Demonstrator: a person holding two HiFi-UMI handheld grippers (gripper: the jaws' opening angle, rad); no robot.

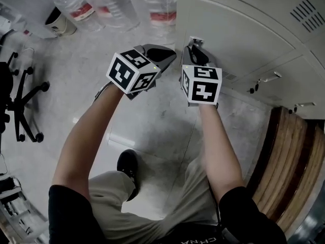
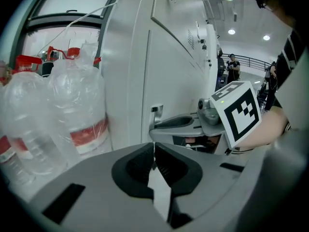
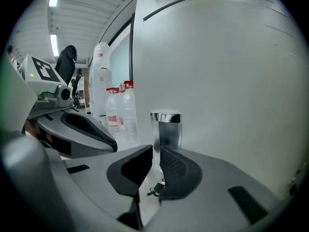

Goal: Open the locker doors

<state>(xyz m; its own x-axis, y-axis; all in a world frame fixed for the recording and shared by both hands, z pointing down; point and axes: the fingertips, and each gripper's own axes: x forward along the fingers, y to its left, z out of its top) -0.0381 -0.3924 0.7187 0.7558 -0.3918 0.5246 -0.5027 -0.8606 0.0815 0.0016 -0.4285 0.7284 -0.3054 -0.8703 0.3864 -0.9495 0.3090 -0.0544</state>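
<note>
Floor (image 1: 152,128): grey, speckled, with pale glare patches. Shrink-wrapped packs of clear plastic water bottles (image 1: 101,4), red labels and red caps, stand on it at the top of the head view; they also fill the left half of the left gripper view. Small dark-mouthed cup (image 1: 58,22): on the floor just beside the packs, to their left. Office chair base (image 1: 23,98): black, on castors, at the left edge. Slatted wooden bench (image 1: 292,161): lower right corner. Round ceiling lights (image 2: 231,31): lit. One person (image 2: 233,65) stands far off, near a railing (image 2: 248,58)
</note>
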